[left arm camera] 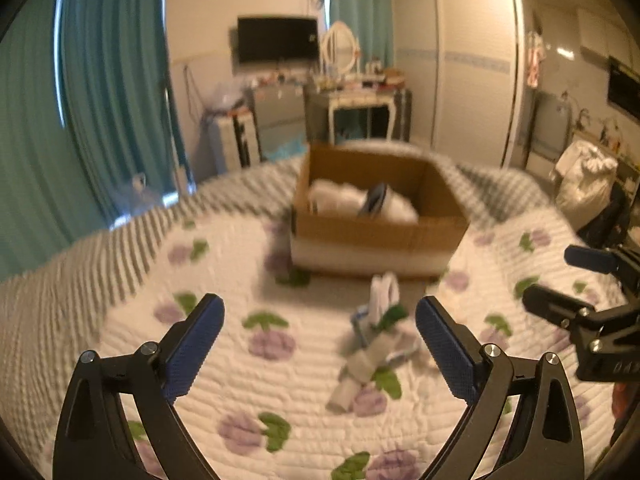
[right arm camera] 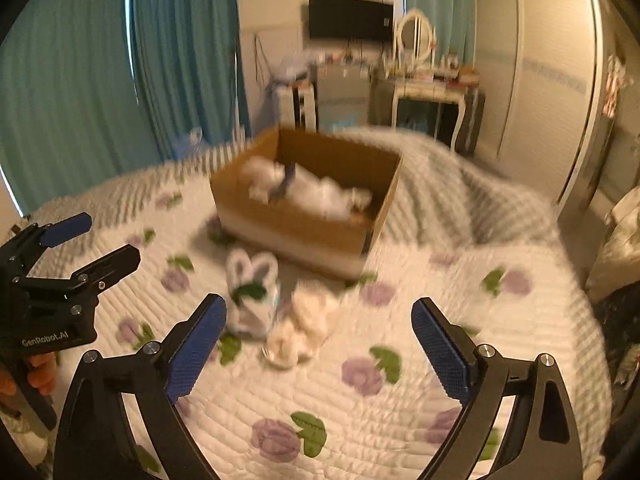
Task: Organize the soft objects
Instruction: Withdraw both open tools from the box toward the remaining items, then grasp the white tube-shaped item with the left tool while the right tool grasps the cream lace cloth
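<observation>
A cardboard box (left arm camera: 384, 236) (right arm camera: 280, 224) stands on the bed and holds white soft items (left arm camera: 352, 200) (right arm camera: 320, 194). In front of it lie a white bunny-eared soft toy (left arm camera: 384, 296) (right arm camera: 252, 292) and a crumpled pale soft item (left arm camera: 360, 368) (right arm camera: 304, 328). My left gripper (left arm camera: 320, 344) is open and empty, above the quilt just short of them; it also shows in the right wrist view (right arm camera: 96, 240). My right gripper (right arm camera: 320, 344) is open and empty, facing the same items; it shows at the right edge of the left wrist view (left arm camera: 560, 276).
The bed has a white quilt with purple flowers (left arm camera: 272, 344) (right arm camera: 360, 376) and a grey striped blanket (right arm camera: 480, 200). Teal curtains (left arm camera: 100, 100), a wall TV (left arm camera: 276, 38), a dressing table (left arm camera: 360, 100) and a wardrobe (left arm camera: 472, 68) stand beyond.
</observation>
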A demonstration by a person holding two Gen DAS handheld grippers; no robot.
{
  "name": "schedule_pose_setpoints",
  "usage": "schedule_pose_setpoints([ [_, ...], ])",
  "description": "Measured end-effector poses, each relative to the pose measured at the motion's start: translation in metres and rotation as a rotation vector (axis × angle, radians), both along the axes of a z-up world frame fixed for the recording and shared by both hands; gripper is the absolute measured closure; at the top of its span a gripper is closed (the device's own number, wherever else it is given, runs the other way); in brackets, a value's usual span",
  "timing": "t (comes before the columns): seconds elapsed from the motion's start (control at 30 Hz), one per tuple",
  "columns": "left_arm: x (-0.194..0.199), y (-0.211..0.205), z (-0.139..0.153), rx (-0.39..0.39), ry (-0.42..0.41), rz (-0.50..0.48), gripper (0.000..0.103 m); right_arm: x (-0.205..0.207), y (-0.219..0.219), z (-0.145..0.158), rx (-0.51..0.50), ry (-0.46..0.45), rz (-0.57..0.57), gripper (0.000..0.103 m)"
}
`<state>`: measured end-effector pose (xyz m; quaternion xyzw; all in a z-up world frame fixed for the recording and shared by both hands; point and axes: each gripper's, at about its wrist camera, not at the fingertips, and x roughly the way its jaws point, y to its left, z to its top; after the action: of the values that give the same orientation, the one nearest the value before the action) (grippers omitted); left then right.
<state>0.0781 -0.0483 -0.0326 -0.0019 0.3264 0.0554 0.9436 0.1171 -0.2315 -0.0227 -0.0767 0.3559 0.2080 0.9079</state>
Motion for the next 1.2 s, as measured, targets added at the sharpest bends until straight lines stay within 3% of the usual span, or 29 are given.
schedule_pose_setpoints([
  [0.2,0.021,-0.001,-0.057,-0.031,0.106,0.032,0.007,0.038,0.017,-0.072,-0.031,0.115,0.0,0.009],
  [0.33,0.025,0.003,-0.087,-0.06,0.157,0.027,0.007,0.06,0.024,-0.103,-0.031,0.174,-0.005,0.019],
  [0.4,0.025,-0.001,-0.1,-0.054,0.183,0.004,0.007,0.069,0.028,-0.113,-0.023,0.205,0.005,0.028],
  [0.47,0.025,-0.005,-0.109,-0.049,0.216,-0.028,0.007,0.074,0.034,-0.121,-0.033,0.233,0.029,0.056],
  [0.53,0.026,-0.007,-0.115,-0.053,0.235,-0.049,0.01,0.076,0.037,-0.125,-0.043,0.24,0.036,0.074],
  [0.57,0.029,-0.007,-0.118,-0.058,0.247,-0.059,0.023,0.074,0.037,-0.124,-0.043,0.231,0.034,0.076],
  [0.6,0.031,-0.007,-0.121,-0.062,0.261,-0.066,0.029,0.072,0.036,-0.122,-0.042,0.22,0.032,0.077],
  [0.7,0.038,-0.008,-0.125,-0.064,0.268,-0.078,0.035,0.067,0.031,-0.115,-0.035,0.189,0.011,0.08],
  [0.8,0.044,-0.013,-0.124,-0.053,0.255,-0.102,0.052,0.065,0.025,-0.112,-0.031,0.187,-0.014,0.08],
  [0.87,0.045,-0.013,-0.125,-0.066,0.252,-0.125,0.072,0.064,0.021,-0.111,-0.011,0.193,-0.029,0.08],
  [1.2,0.024,-0.01,-0.114,-0.089,0.22,-0.124,0.074,0.043,0.007,-0.102,0.025,0.151,-0.079,0.085],
])
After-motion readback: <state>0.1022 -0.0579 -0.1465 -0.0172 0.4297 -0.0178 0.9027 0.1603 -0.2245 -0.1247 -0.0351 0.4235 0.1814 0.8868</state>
